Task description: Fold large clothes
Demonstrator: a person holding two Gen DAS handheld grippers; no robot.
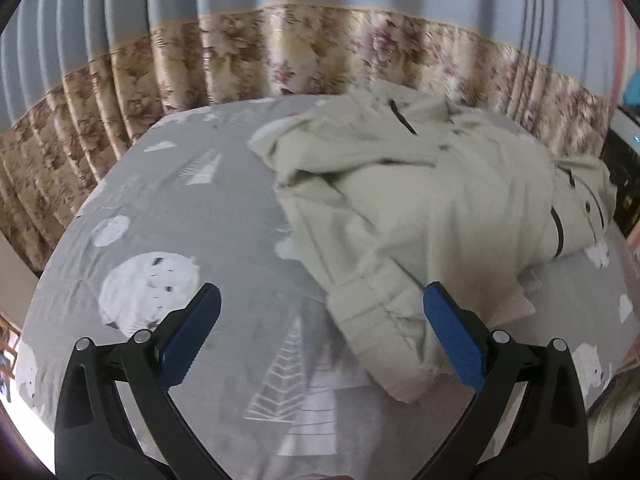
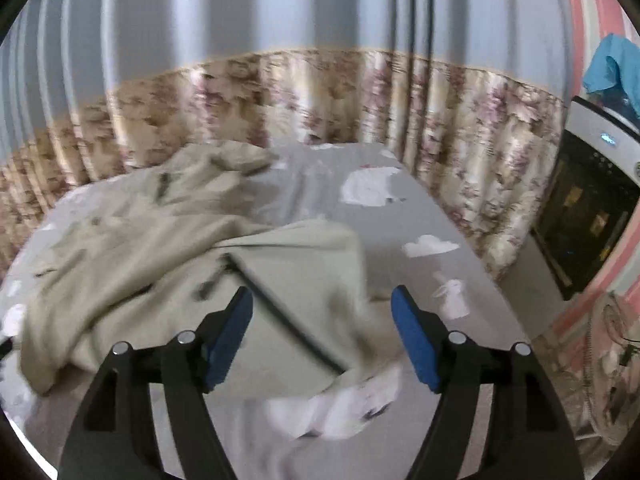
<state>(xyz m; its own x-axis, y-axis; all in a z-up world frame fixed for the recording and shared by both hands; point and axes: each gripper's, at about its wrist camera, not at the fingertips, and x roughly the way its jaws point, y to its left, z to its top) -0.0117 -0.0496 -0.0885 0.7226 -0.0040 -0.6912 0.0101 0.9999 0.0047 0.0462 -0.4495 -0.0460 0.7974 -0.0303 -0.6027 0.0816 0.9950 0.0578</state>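
A large pale beige jacket (image 1: pixel 424 208) with dark zippers lies crumpled on a bed with a grey sheet (image 1: pixel 192 216) printed with white animals and trees. In the left wrist view it fills the right half. My left gripper (image 1: pixel 322 300) is open and empty above the bed, with the jacket's near sleeve end by its right finger. In the right wrist view the jacket (image 2: pixel 168 248) spreads across the left and middle. My right gripper (image 2: pixel 322 300) is open and empty just above the jacket's near panel and its dark zipper (image 2: pixel 288 324).
Floral and blue curtains (image 1: pixel 280 52) hang behind the bed. A dark appliance with a white top (image 2: pixel 592 208) stands to the right, with a blue cloth (image 2: pixel 616 68) above it. The bed's right edge (image 2: pixel 500 292) drops off near that appliance.
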